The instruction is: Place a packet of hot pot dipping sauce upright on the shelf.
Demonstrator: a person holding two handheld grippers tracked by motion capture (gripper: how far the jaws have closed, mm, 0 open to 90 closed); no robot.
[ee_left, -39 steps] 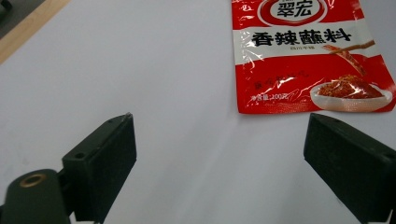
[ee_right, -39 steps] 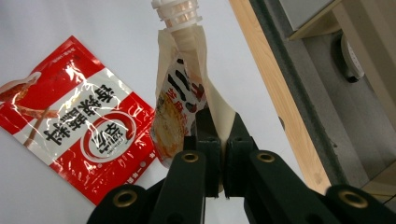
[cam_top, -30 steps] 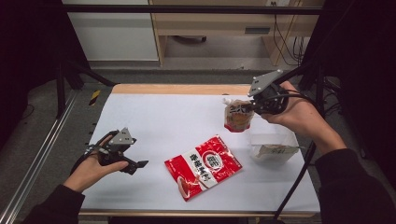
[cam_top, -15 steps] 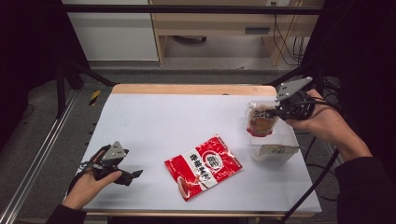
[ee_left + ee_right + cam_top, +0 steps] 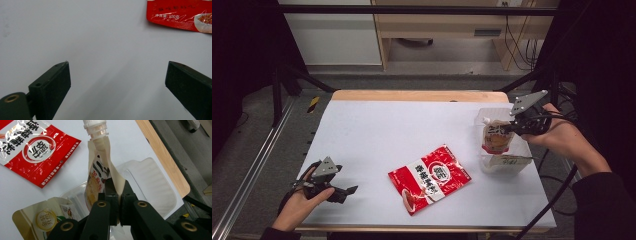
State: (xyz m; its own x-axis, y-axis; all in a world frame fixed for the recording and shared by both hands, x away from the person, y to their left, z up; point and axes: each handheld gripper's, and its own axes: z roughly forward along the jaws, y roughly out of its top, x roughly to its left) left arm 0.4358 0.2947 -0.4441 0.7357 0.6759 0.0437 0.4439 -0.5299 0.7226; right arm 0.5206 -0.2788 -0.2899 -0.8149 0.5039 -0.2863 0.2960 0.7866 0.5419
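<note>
The red packet bears a white circle, the spouted pouch is cream with dark lettering, and the surface is white.

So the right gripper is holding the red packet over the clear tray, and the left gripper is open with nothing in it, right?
Not quite. The right gripper is clamped on a cream spouted pouch with a white cap, as the right gripper view shows; the red packet lies flat on the white table. The rest holds: the pouch hangs over the clear tray, and the left gripper is open and empty.
</note>
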